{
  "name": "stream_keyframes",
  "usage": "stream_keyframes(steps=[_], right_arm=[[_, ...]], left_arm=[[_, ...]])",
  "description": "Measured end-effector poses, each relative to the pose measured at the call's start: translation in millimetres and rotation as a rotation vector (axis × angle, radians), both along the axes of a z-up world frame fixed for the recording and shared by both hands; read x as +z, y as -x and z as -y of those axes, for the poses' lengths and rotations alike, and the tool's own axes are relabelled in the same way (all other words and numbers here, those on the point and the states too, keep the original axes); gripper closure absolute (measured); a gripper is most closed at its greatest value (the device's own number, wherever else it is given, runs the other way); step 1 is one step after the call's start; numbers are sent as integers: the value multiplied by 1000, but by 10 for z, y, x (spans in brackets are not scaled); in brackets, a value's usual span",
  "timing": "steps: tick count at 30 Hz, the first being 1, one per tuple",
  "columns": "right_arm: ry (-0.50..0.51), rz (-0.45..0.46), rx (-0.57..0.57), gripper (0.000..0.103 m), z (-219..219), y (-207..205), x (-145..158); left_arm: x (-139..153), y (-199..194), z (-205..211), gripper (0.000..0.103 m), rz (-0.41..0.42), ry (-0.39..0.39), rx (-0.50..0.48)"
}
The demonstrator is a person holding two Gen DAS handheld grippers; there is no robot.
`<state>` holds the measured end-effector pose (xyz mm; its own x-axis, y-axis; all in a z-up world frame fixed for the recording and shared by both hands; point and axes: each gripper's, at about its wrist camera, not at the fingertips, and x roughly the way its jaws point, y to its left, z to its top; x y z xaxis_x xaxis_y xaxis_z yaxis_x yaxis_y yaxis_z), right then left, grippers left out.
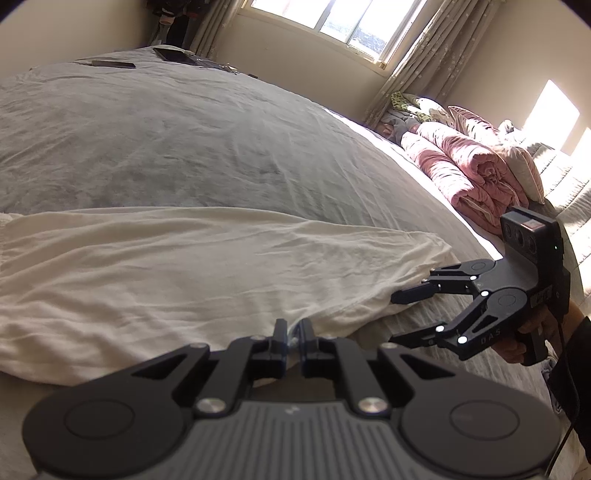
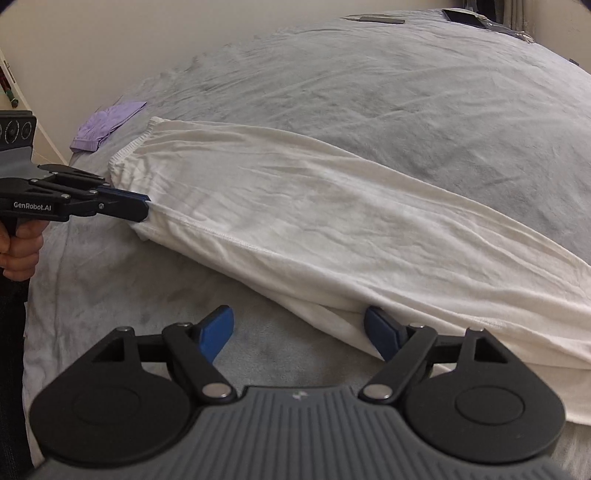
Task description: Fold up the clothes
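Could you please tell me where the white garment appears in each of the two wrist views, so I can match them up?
Left wrist view: the white garment spans the lower middle, from the left edge toward the open right gripper; the left gripper is shut on its near edge.
Right wrist view: it runs diagonally from upper left to lower right.
Shared landmark: the dark flat object on the far grey bedcover.
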<state>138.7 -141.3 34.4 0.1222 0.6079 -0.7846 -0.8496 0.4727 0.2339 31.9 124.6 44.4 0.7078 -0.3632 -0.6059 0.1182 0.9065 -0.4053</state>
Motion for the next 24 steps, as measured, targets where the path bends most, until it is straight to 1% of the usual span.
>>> stream_keyframes(steps=[2, 5, 6, 10, 11, 13, 17, 19, 21, 22, 24], right_arm=[[-16, -24, 66, 20, -55, 137, 33], [4, 10, 126, 20, -152, 319, 44], [4, 19, 123, 21, -171, 331, 47], [-44, 45, 45, 22, -192, 252, 80], [-44, 38, 55, 22, -226, 274, 65], [-37, 19, 87, 21, -308, 337, 26], [-60, 57, 43, 21, -185, 417, 79], [-73, 78, 18, 23, -115, 455, 109], [-86, 99, -7, 23, -46, 494, 139], [-92, 109, -20, 23, -11, 514, 153], [-105, 130, -45, 23, 58, 552, 183]], left_arm=[[5, 6, 7, 97, 1, -1, -4], [6, 8, 20, 97, -1, -3, -11], [4, 8, 24, 97, -1, -4, -12], [-14, 22, 36, 97, -10, -11, -20], [-22, 27, 46, 97, -14, -16, -25], [-52, 42, 89, 97, -31, -37, -50], [-124, 95, 214, 96, -66, -101, -132], [-146, 120, 283, 96, -70, -144, -170], [-147, 140, 320, 95, -73, -169, -204], [-134, 146, 315, 95, -76, -166, -222], [-95, 154, 259, 95, -84, -142, -225]])
